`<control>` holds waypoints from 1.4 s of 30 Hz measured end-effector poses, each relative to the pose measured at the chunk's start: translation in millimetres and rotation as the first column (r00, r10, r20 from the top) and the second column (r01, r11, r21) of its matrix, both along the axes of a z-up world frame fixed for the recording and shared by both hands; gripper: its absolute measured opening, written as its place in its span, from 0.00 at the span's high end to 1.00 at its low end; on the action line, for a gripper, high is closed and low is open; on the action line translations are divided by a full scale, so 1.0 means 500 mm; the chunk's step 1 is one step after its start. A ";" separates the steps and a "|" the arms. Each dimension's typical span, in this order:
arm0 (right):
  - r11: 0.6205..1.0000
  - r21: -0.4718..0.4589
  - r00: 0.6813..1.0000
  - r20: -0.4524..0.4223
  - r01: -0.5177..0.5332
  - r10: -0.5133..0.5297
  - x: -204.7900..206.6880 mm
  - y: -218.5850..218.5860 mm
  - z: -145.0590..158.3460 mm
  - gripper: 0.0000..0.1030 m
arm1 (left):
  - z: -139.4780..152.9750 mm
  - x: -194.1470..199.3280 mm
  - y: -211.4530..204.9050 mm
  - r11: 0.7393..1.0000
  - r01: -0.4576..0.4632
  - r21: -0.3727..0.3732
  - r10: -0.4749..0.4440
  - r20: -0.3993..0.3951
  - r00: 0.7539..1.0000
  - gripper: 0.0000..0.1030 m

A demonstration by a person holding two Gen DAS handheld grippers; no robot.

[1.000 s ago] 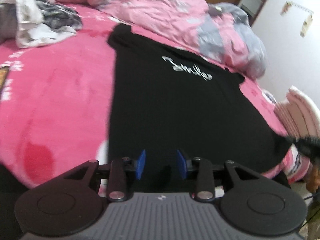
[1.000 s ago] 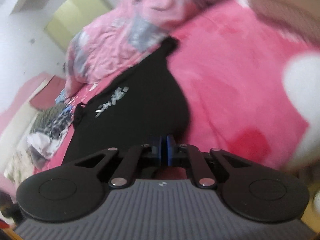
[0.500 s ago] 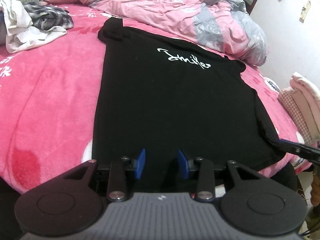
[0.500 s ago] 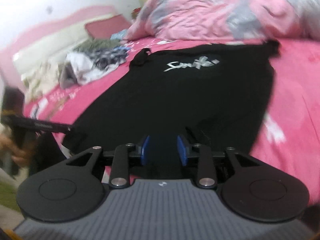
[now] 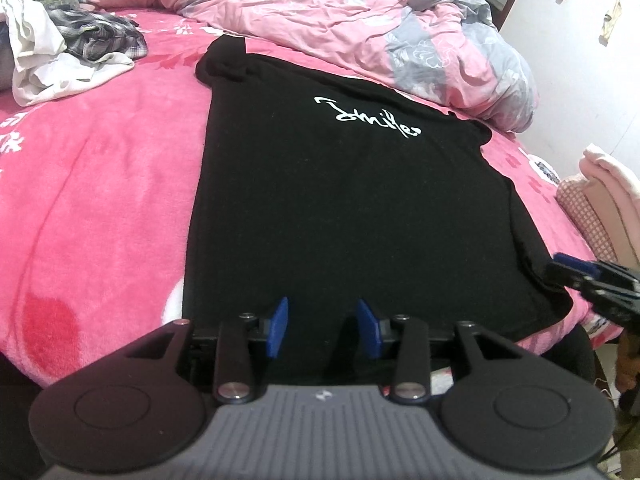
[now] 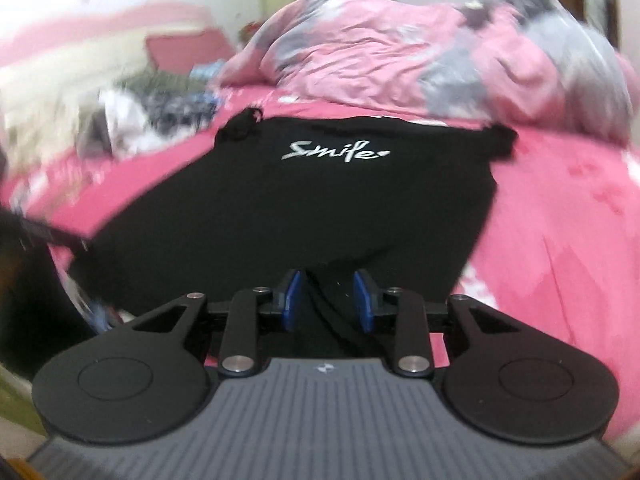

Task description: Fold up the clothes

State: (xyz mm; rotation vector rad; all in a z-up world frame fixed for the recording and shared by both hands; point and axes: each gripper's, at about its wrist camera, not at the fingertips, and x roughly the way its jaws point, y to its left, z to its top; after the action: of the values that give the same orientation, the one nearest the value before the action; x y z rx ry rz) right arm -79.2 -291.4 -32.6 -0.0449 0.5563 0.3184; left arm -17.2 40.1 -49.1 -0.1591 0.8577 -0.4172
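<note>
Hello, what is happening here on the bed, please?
A person is working with two hand-held grippers to fold a black T-shirt that lies spread flat, print up, on a pink blanket. Both grippers are at the near hem. The left gripper is opening over the hem and pinches nothing. The right gripper is also open, with black cloth lying between its fingers but not clamped. No fold is made yet. A heap of other clothes and a rumpled quilt lie farther back.

Bare blanket (image 5: 100, 200) left, duvet (image 5: 360, 28) blocking behind
</note>
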 end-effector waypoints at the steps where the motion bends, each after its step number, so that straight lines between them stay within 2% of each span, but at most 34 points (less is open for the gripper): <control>1: 0.999 -0.034 1.000 0.002 -0.008 0.008 0.008 0.012 -0.004 0.73 | 0.000 0.000 0.001 1.000 0.001 -0.002 -0.001 0.001 1.000 0.60; 4: 0.994 -0.110 1.000 0.006 -0.021 0.022 0.027 0.042 -0.013 0.73 | -0.001 0.000 0.003 1.000 0.002 -0.009 -0.002 0.001 1.000 0.60; 8: 0.994 -0.111 1.000 -0.004 -0.001 0.000 0.047 0.049 -0.019 0.75 | -0.003 0.001 0.005 1.000 0.004 -0.019 -0.004 0.001 1.000 0.60; 11: 0.995 -0.090 0.999 -0.023 0.034 -0.036 0.064 0.044 -0.028 0.89 | -0.004 0.002 0.006 1.000 0.005 -0.024 -0.005 0.003 1.000 0.60; 14: 0.996 -0.020 0.995 -0.026 0.092 -0.092 0.065 0.020 -0.034 0.94 | -0.004 0.002 0.008 1.000 0.007 -0.030 -0.007 0.004 1.000 0.60; 16: 0.984 0.080 0.987 -0.002 0.160 -0.161 0.046 -0.019 -0.022 0.95 | -0.003 0.001 0.010 0.999 0.009 -0.034 -0.009 0.003 1.000 0.60; 18: 0.949 0.194 0.966 0.019 0.249 -0.258 0.010 -0.074 -0.004 0.95 | -0.003 0.000 0.013 0.999 0.010 -0.038 -0.010 0.001 1.000 0.60; 21: 0.846 0.357 0.905 0.003 0.396 -0.425 -0.076 -0.176 -0.001 0.95 | -0.004 -0.002 0.017 0.999 0.014 -0.045 -0.015 -0.003 1.000 0.60; 23: 0.771 0.432 0.865 -0.047 0.468 -0.499 -0.124 -0.231 -0.020 0.95 | -0.004 -0.002 0.020 0.999 0.017 -0.048 -0.018 -0.005 1.000 0.60; 26: 0.669 0.512 0.825 -0.163 0.540 -0.541 -0.159 -0.277 -0.081 0.95 | -0.004 -0.001 0.022 0.999 0.012 -0.053 -0.013 -0.011 1.000 0.60; 27: 0.651 0.522 0.819 -0.184 0.550 -0.544 -0.160 -0.280 -0.097 0.95 | -0.004 0.000 0.022 0.998 0.009 -0.055 -0.010 -0.012 1.000 0.60; 31: 0.625 0.521 0.796 -0.208 0.582 -0.569 -0.154 -0.275 -0.127 0.93 | -0.003 -0.005 0.025 0.999 -0.003 -0.051 0.003 -0.007 1.000 0.60; 35: 0.574 0.472 0.716 -0.202 0.669 -0.668 -0.172 -0.301 -0.118 0.91 | 0.001 -0.018 0.033 0.999 -0.013 -0.030 0.013 0.015 1.000 0.60; 36: 0.566 0.474 0.710 -0.203 0.674 -0.675 -0.174 -0.310 -0.114 0.91 | 0.002 -0.022 0.035 1.000 -0.014 -0.023 0.014 0.022 1.000 0.60; 38: 0.585 0.473 0.722 -0.182 0.659 -0.667 -0.176 -0.313 -0.099 0.90 | 0.006 -0.029 0.038 1.000 -0.014 -0.007 0.014 0.037 0.999 0.59; 39: 0.616 0.469 0.746 -0.158 0.633 -0.646 -0.171 -0.305 -0.088 0.90 | 0.009 -0.033 0.039 1.000 -0.015 0.002 0.015 0.046 0.999 0.59; 40: 0.651 0.464 0.774 -0.134 0.601 -0.619 -0.164 -0.294 -0.077 0.90 | 0.012 -0.036 0.041 1.000 -0.017 0.010 0.016 0.054 0.998 0.59; 42: 0.756 0.447 0.863 -0.079 0.478 -0.499 -0.138 -0.252 -0.052 0.90 | 0.017 -0.041 0.045 1.000 -0.021 0.023 0.019 0.070 0.997 0.58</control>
State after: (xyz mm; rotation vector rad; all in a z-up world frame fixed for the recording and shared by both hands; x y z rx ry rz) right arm -148.3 -417.6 -58.6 0.5462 0.4168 -0.0773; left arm -38.0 62.5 -40.4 -0.1303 0.7917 -0.3912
